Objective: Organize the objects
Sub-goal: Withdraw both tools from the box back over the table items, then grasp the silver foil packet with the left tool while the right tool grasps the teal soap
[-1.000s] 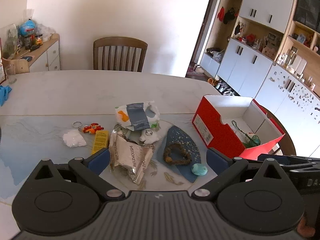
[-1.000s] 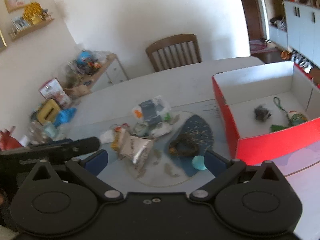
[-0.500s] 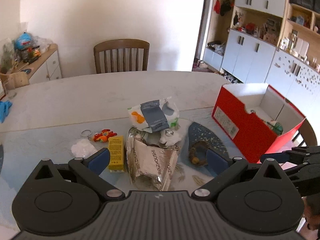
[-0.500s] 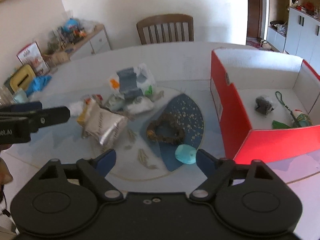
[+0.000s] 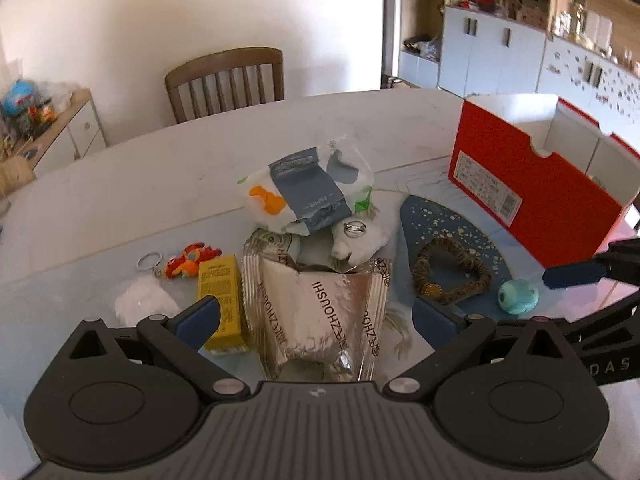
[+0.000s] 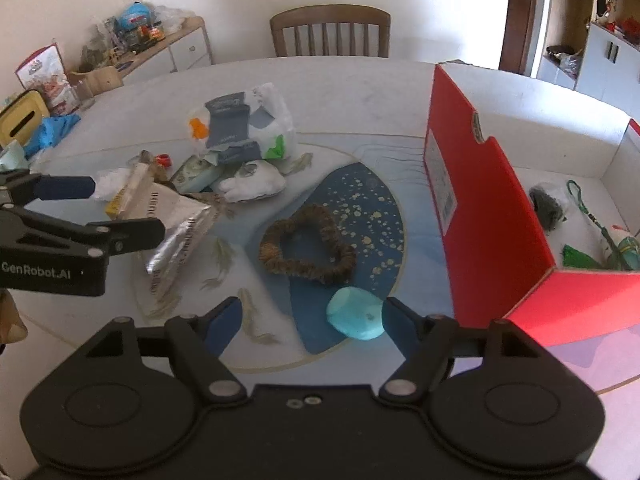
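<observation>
Clutter on the bench, both claws spread

Clutter sits piled beside our red box (image 6: 492, 216). Our right claw (image 6: 310, 320) is closing, the teal lump (image 6: 354, 318) between its fingers but not pinched. Our left claw (image 5: 316, 320) hangs spread over the silver foil pouch (image 5: 316, 312).

Left gripper (image 5: 316, 316) tilted steeply downward, jaws spread wide, blue pads well apart and pressing on nothing; seen from the right wrist view it reaches in from the left edge, its two black fingers (image 6: 132, 232) stacked one above the other. Right gripper (image 6: 310, 318) also pitched down, jaws closing but with a clear gap between the pads and no grip made. In the left wrist view its blue-tipped fingers (image 5: 572, 276) enter from the right edge, beside the left gripper and apart from it.
</observation>
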